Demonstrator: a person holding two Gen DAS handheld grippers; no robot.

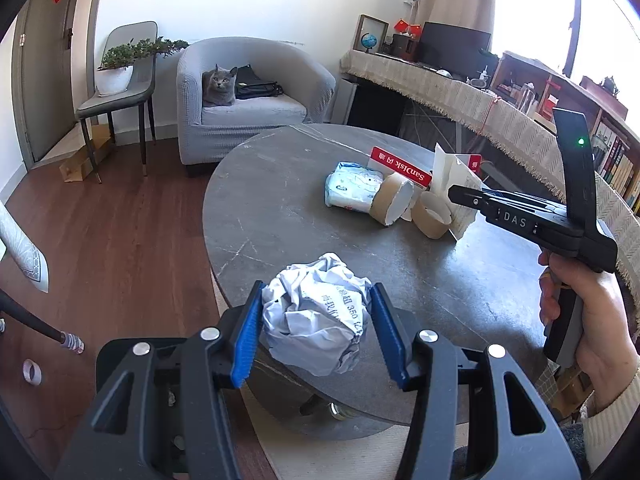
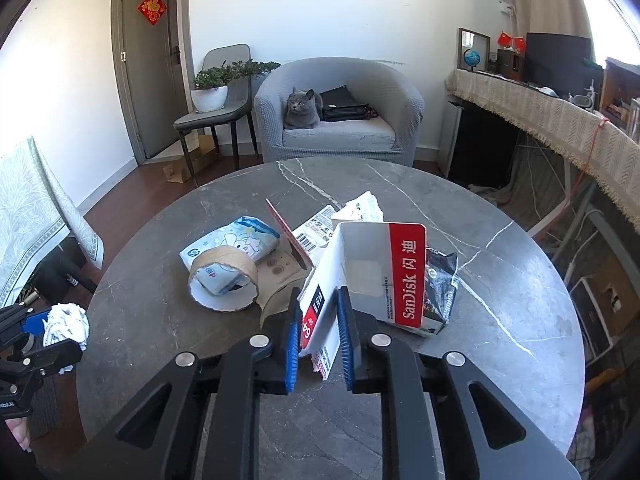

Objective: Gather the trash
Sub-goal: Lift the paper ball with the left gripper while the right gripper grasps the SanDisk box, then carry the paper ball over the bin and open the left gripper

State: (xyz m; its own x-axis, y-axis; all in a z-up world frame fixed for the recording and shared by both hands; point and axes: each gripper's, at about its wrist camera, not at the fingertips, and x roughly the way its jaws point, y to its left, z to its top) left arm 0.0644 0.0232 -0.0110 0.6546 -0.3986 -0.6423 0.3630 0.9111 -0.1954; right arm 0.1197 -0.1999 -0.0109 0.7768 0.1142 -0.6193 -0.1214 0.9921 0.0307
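Crumpled paper ball (image 1: 316, 316) clamped in left gripper (image 1: 316, 330) jaws at surface (image 1: 280, 208) edge. Right gripper (image 2: 319, 330) jaws pinch SanDisk box (image 2: 372, 276) flap.

We hold the left gripper (image 1: 316, 328) at the bottom centre of its own frame, blue pads (image 1: 246, 338) pressed on either side of a crumpled paper ball (image 1: 316, 316). Our right gripper (image 2: 319, 334) sits low centre in its view, pads pinching a flap of the white and red carton (image 2: 360, 276). Our right hand (image 1: 584, 320), at the right edge of the left view, wraps the handle, apparently with a pale cuff at the wrist.
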